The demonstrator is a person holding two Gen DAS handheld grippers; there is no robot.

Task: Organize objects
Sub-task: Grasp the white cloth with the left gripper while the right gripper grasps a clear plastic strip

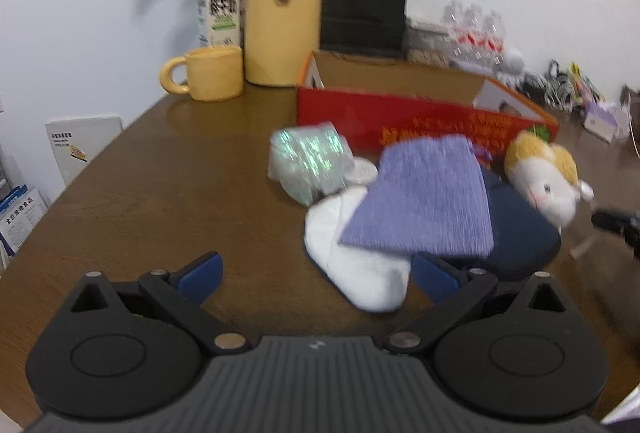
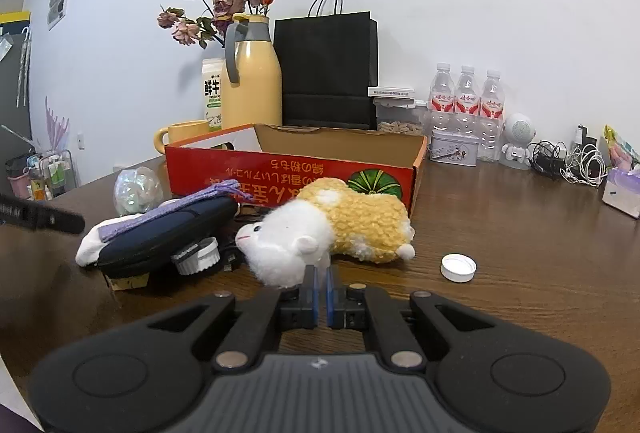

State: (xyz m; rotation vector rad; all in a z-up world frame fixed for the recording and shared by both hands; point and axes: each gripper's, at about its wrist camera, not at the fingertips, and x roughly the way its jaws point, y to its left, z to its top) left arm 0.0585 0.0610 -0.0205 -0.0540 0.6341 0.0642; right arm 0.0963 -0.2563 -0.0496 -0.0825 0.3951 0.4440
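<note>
Left wrist view, progress: nothing visible inside the red box (image 1: 400, 121); sorting appears barely begun, judged from the loose pile.
Left wrist view, pile: purple pouch (image 1: 424, 193) lies on a dark blue case (image 1: 520, 229); white sock (image 1: 356, 273) partly under both; shiny wrapped packet (image 1: 312, 161) just beside; plush toy (image 1: 544, 177) at the far right, all on the counter (image 1: 160, 193).
Left wrist view, left gripper (image 1: 316, 273): jaws apart, nothing between them, just short of the sock.
Left wrist view, other containers: yellow mug (image 1: 208, 73) and yellow flask (image 1: 282, 21); contents hidden.
Right wrist view, right gripper (image 2: 322, 279): jaws together, nearly touching the plush toy's white fur; whether fur is pinched cannot be told.
Right wrist view, box interior: only bare cardboard wall shows; floor hidden.
Right wrist view, remaining: plush toy, case, pouch, sock, white cap (image 2: 459, 267) all outside the box.
Right wrist view, black bag (image 2: 328, 69): upright behind the box; contents hidden.
</note>
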